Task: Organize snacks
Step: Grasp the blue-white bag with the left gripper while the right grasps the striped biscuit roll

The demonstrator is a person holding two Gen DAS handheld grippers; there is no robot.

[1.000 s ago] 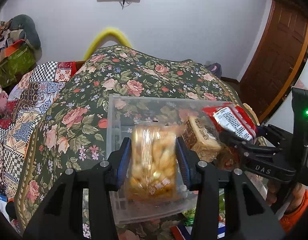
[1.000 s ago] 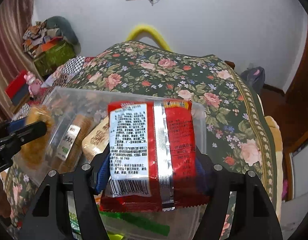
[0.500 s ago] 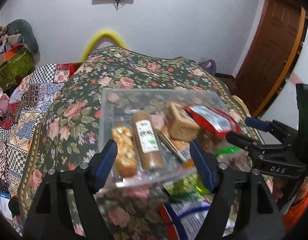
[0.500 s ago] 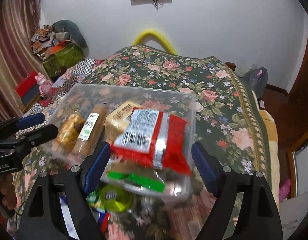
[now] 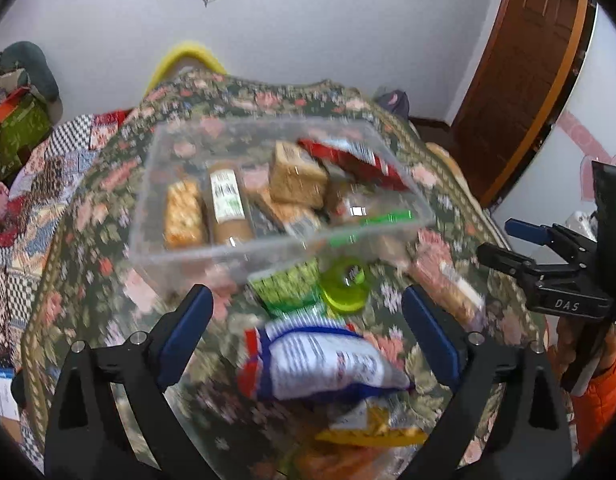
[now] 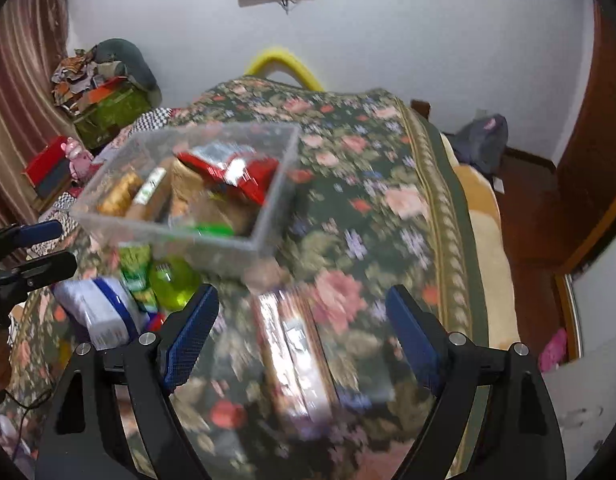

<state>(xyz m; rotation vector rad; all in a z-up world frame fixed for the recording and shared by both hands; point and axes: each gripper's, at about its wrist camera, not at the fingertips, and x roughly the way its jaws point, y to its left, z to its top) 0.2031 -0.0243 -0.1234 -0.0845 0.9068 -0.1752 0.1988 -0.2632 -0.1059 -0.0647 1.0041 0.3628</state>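
Snack packets lay loose on the floral bedspread: a white-and-blue bag sat between the spread, empty left gripper fingers. Only the right wrist view showed a long foil-wrapped packet under the equally wide-open right gripper. Farther off, the clear plastic box held several more packets.

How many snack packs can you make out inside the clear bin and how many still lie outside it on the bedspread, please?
Inside the clear bin: 5, namely golden pack, brown bar, tan block, red pack, one blurred pack beneath.
Outside on the bedspread: 5, namely white-blue bag, green packet, green roll, yellow pack, pink bar.
Total: 10; blur may hide more.
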